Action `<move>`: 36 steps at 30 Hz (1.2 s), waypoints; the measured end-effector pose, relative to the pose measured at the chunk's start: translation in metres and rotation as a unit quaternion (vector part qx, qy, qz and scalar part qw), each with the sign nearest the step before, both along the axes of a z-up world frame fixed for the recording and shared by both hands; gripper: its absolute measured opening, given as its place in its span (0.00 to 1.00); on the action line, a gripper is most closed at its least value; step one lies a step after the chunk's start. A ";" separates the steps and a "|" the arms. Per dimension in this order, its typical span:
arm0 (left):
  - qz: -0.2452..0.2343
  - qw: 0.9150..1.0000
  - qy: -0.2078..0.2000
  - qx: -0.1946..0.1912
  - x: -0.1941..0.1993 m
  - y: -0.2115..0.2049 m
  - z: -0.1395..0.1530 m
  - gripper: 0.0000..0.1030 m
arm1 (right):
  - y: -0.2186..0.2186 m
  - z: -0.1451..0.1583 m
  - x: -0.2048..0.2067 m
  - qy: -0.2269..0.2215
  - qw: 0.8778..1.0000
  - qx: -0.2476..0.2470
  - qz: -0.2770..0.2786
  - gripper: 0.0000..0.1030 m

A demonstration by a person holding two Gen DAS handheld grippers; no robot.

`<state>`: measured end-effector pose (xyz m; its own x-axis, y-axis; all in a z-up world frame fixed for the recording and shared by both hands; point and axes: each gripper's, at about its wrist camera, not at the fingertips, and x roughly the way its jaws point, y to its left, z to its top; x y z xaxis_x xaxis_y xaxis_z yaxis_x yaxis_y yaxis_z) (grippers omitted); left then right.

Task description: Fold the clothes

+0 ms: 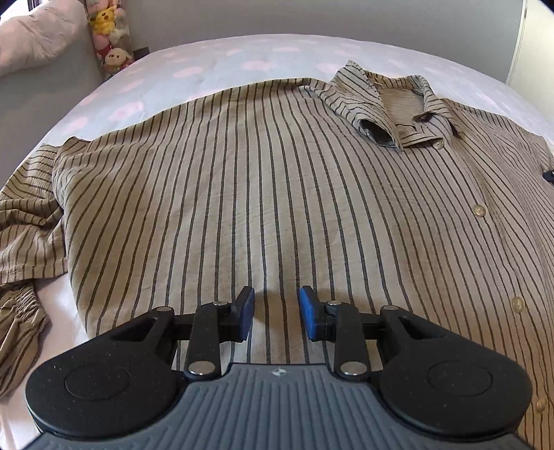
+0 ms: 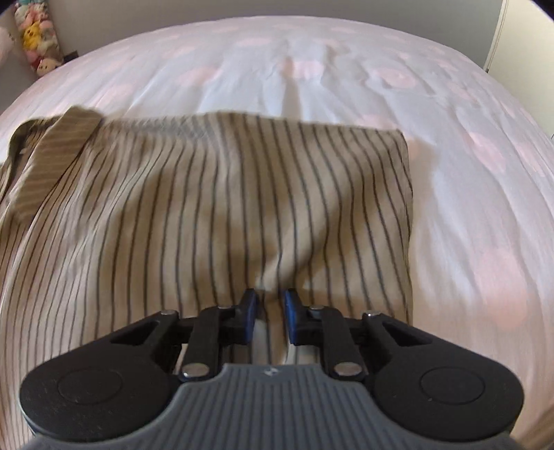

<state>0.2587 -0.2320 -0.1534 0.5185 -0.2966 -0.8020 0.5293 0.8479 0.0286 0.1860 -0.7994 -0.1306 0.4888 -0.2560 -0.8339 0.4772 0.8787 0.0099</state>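
Observation:
A beige shirt with dark stripes [image 1: 277, 190] lies front up and spread flat on the bed, its collar [image 1: 398, 110] at the far right and its buttons [image 1: 479, 210] running down the right side. My left gripper [image 1: 277, 311] hovers over the near part of the shirt, open, with nothing between its blue pads. In the right wrist view the shirt [image 2: 242, 207] ends in a straight edge on the right. My right gripper [image 2: 270, 308] is at the near edge, its pads closed on a raised pucker of the fabric, and creases run out from it.
The white bed sheet [image 2: 346, 69] with faint pink patches spreads beyond the shirt. One sleeve [image 1: 27, 225] lies crumpled at the left. A pillow [image 1: 34, 38] and plush toys [image 1: 104, 20] sit at the far left corner, against the wall.

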 end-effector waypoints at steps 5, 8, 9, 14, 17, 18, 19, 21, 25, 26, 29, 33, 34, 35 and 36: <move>-0.011 1.000 -0.026 0.007 0.004 -0.008 -0.003 0.29 | -0.026 0.000 0.042 0.001 1.000 -0.025 0.006 0.16; -0.015 0.999 -0.036 0.004 0.006 -0.007 -0.006 0.33 | -0.041 0.001 0.063 0.000 0.999 -0.036 -0.004 0.15; -0.014 0.999 -0.038 0.002 0.007 -0.007 -0.006 0.36 | -0.045 0.000 0.070 0.000 0.999 -0.046 -0.009 0.11; -0.017 0.999 -0.043 0.000 0.008 -0.004 -0.008 0.39 | -0.054 0.000 0.102 0.018 0.994 -0.103 -0.031 0.04; -0.019 0.999 -0.045 -0.002 0.008 -0.003 -0.008 0.39 | -0.064 0.013 0.110 0.044 0.989 -0.133 -0.040 0.17; -0.019 0.999 -0.045 -0.003 0.008 -0.002 -0.009 0.40 | -0.068 0.021 0.107 0.043 0.988 -0.143 -0.050 0.33; -0.019 0.999 -0.045 -0.005 0.008 -0.002 -0.009 0.41 | -0.074 0.031 0.099 0.033 0.988 -0.141 -0.061 0.42; -0.019 0.999 -0.045 -0.007 0.008 -0.001 -0.009 0.41 | -0.091 0.044 0.080 0.015 0.990 -0.117 -0.083 0.43; -0.019 0.999 -0.047 -0.012 0.008 0.001 -0.009 0.42 | -0.119 0.054 0.047 -0.014 0.991 -0.055 -0.121 0.56; -0.018 0.999 -0.046 -0.011 0.007 0.002 -0.008 0.42 | -0.122 0.051 0.042 -0.013 0.991 -0.045 -0.127 0.56; -0.016 0.999 -0.044 -0.007 0.007 0.002 -0.007 0.43 | -0.125 0.035 0.037 -0.002 0.991 -0.035 -0.131 0.56; -0.013 0.999 -0.047 -0.001 0.007 0.000 -0.009 0.46 | -0.127 0.015 0.043 -0.008 0.992 -0.024 -0.127 0.56; -0.013 0.999 -0.050 0.002 0.007 -0.001 -0.009 0.47 | -0.128 0.011 0.045 -0.010 0.992 -0.025 -0.126 0.56; -0.012 0.999 -0.053 0.005 0.007 -0.002 -0.010 0.48 | -0.128 0.007 0.047 -0.013 0.992 -0.026 -0.125 0.56; -0.012 0.998 -0.056 0.007 0.007 -0.004 -0.010 0.49 | -0.128 0.005 0.049 -0.013 0.992 -0.029 -0.125 0.56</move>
<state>0.2660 -0.2355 -0.1638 0.5979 -0.2991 -0.7437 0.5426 0.8339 0.1008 0.2352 -0.9274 -0.1260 0.4256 -0.4188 -0.8022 0.6797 0.7331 -0.0221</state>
